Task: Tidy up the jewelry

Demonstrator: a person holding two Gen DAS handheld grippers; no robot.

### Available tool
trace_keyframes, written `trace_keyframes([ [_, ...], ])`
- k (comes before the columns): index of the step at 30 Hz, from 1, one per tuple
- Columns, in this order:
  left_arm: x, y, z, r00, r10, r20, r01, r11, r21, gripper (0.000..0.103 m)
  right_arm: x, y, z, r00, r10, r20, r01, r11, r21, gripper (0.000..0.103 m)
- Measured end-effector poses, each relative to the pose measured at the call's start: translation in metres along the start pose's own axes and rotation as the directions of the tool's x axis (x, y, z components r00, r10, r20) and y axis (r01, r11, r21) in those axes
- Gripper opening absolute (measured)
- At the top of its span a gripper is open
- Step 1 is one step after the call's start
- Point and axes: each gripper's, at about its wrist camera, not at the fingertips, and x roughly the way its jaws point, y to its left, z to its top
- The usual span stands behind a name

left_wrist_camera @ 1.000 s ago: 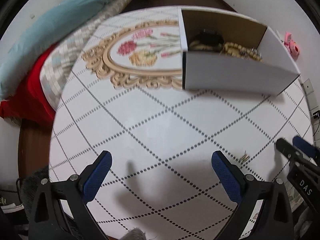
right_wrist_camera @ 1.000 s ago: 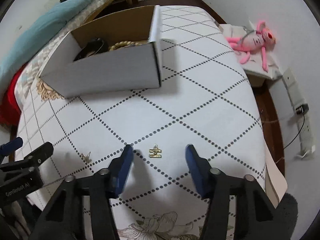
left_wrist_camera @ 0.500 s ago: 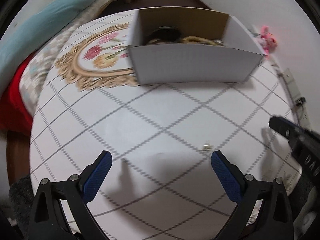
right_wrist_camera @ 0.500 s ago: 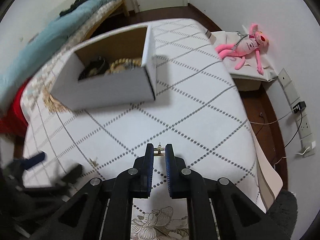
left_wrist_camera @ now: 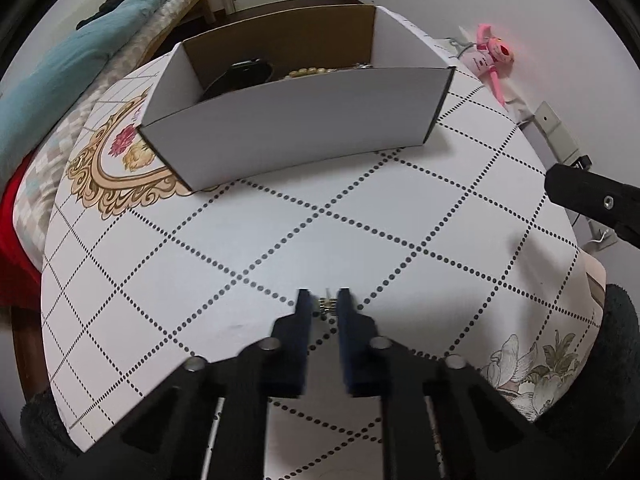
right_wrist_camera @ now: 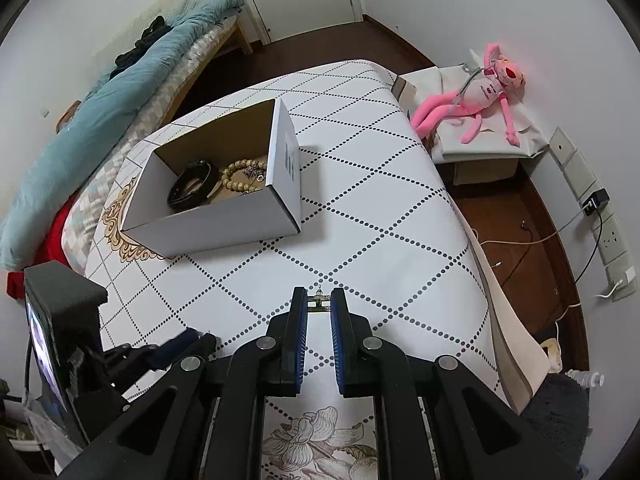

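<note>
I'm looking past both grippers at the white box [right_wrist_camera: 224, 216], which is sitting ahead and left on the table [right_wrist_camera: 380, 208]. My right gripper [right_wrist_camera: 319, 304] is pinching one small gold earring [right_wrist_camera: 319, 303] crosswise between its pads. My left gripper [left_wrist_camera: 327, 306] is clamping the other gold earring [left_wrist_camera: 327, 305], nearer the box.

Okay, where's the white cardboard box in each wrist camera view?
Left wrist: the white box fills the upper centre, long side facing the camera, beyond the left gripper.
Right wrist: the box sits left of centre, seen from higher up, so its contents show.
Shared landmark: the pink plush toy, upper right in both views.
</note>
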Motion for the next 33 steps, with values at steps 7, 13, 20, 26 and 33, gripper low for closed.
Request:
trace_keyframes([
  [7, -0.012, 0.003, 0.006, 0.999, -0.024, 0.024, 0.025, 1.000, -0.016, 0.006, -0.011, 0.002, 0.004, 1.000, 0.025, 0.016, -0.025, 1.000, -0.001, 0.012],
  [13, -0.062, 0.025, 0.041, 0.989, -0.094, 0.112, 0.101, 0.993, -0.060, 0.006, -0.025, 0.011, 0.031, 0.995, 0.093, 0.045, -0.092, 0.996, -0.005, 0.012],
  [20, -0.073, 0.063, 0.118, 0.981, -0.147, 0.127, 0.161, 0.981, -0.105, 0.006, -0.002, 0.038, 0.102, 0.987, 0.163, 0.013, -0.163, 0.986, -0.032, 0.012],
  [26, -0.036, 0.089, 0.150, 0.992, -0.124, 0.022, 0.126, 0.976, -0.175, 0.010, 0.050, 0.057, 0.140, 0.982, 0.140, -0.131, -0.151, 0.985, -0.079, 0.012],
  [33, -0.022, 0.107, 0.154, 0.996, -0.078, -0.031, 0.069, 0.968, -0.242, 0.064, 0.074, 0.063, 0.151, 0.974, 0.069, -0.214, -0.097, 0.987, -0.126, 0.027],
])
